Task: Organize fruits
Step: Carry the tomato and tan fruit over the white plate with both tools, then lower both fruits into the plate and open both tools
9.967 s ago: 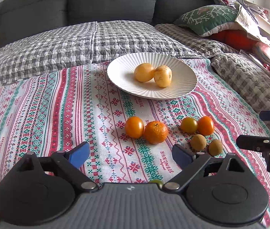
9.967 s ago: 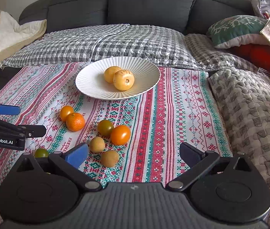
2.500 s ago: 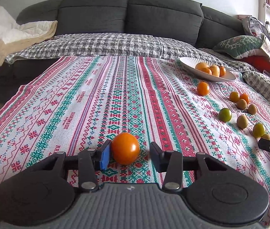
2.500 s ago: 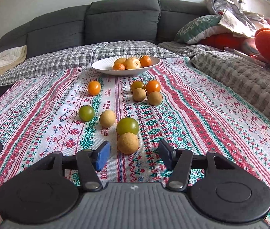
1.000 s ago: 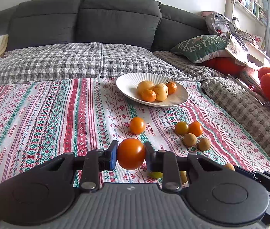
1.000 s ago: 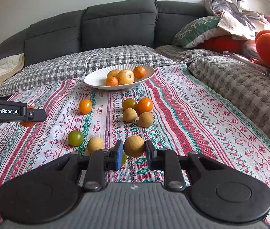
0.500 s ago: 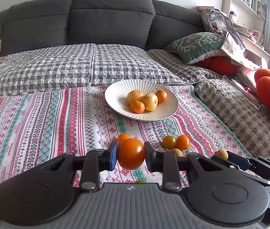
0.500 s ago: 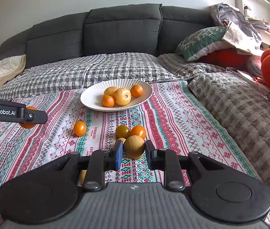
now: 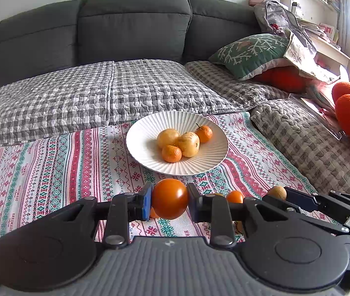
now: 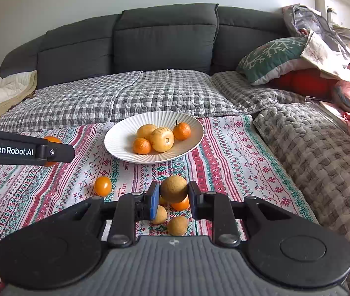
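On the patterned tablecloth [image 10: 236, 148] spread before the grey sofa [image 10: 165, 39], a white ribbed plate [image 10: 118, 145] holds four fruits: two pale yellow ones and two small mandarins [image 10: 141, 146], one with a stalk. The left gripper [image 9: 169, 198] is clenched on a glossy orange tomato [image 9: 169, 198], smooth and round, held above the cloth just short of the plate. The right gripper [image 10: 173, 189] pinches a dull brown, rough-skinned round fruit [image 10: 173, 189] (matte, smaller than the tomato), also raised over the cloth near the plate's front edge. Below it lie two tan fruits [image 10: 177, 225] and an orange one, partly hidden by the fingers. A small orange tomato [image 10: 102, 186] sits alone to the left, apart from the plate.
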